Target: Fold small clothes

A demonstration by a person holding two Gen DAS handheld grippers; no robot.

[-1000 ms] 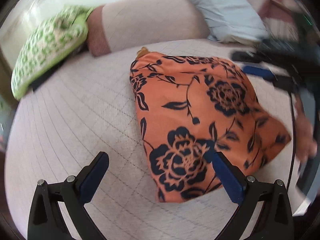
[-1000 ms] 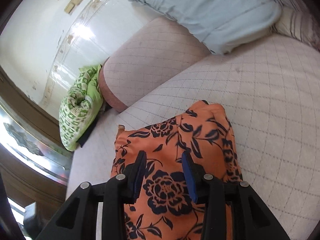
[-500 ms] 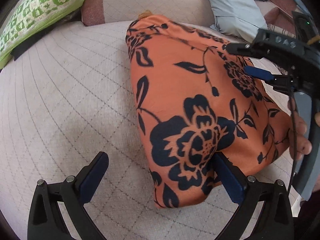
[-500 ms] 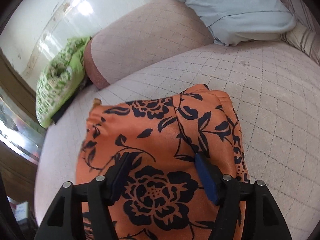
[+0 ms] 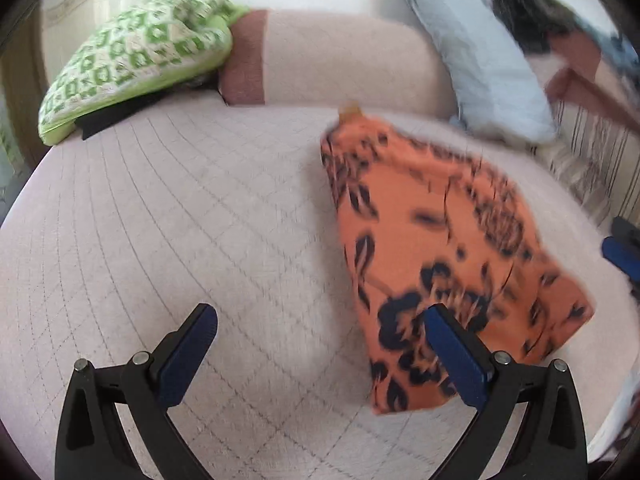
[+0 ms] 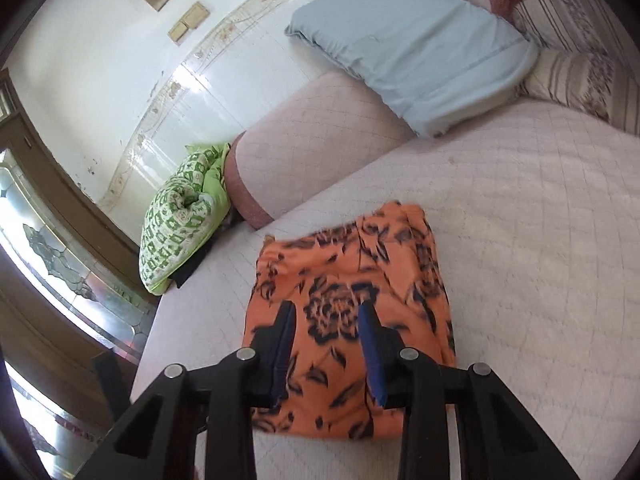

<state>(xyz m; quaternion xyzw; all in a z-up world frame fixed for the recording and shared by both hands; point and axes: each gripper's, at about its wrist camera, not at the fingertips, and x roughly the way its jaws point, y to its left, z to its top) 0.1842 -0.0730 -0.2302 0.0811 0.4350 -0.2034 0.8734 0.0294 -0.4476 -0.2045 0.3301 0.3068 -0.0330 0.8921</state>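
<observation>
Both grippers hover with jaws apart, holding nothing: left gripper (image 5: pixel 320 336) at the left edge of the folded orange garment (image 5: pixel 436 256) on the bed (image 5: pixel 180 220), right gripper (image 6: pixel 326 330) above it.

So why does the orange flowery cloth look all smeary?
Left wrist view: the orange cloth is streaked by motion blur, while the left gripper stays sharp. Right wrist view: milder blur on it; glare whitens the wall; the fisheye bends edges.
</observation>
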